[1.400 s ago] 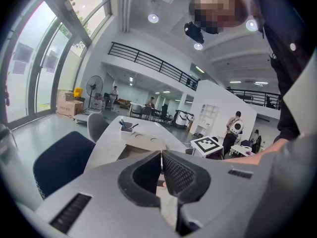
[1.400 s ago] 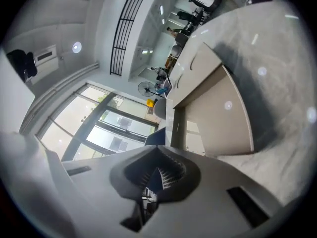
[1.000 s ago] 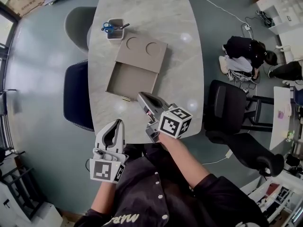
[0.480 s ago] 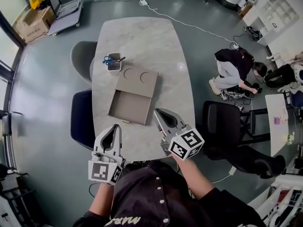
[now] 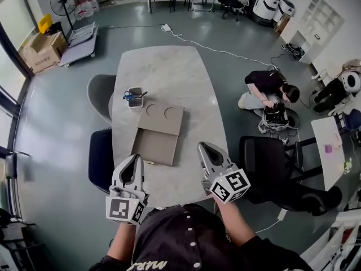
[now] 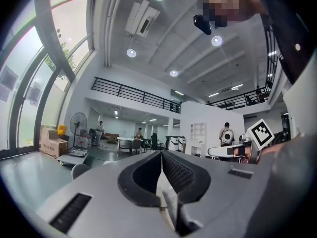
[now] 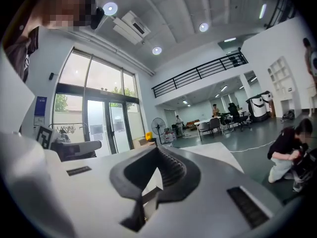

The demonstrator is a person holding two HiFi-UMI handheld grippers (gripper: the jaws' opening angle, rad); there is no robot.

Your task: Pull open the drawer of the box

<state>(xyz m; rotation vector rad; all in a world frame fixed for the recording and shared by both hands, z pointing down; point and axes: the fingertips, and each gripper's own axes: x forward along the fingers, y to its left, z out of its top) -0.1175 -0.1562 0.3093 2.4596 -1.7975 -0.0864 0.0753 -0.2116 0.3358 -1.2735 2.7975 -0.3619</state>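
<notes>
The drawer [image 5: 156, 147] stands pulled out of the box [image 5: 163, 113] on the surface [image 5: 169, 72]. Left claw [image 5: 135, 158] and right claw [image 5: 203, 147]: closed, empty, clear of it. A stray swing could reshut the drawer.

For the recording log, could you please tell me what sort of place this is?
Probably a large open-plan office or lab hall: a long meeting table with office chairs, a mezzanine railing above, and tall glass doors.

The right gripper [image 7: 158, 148] was seen with its jaws pressed together, tip to tip. Beyond them a pale table [image 7: 213, 151] was shown, and a person [image 7: 285, 150] was crouched on the floor at the right.
</notes>
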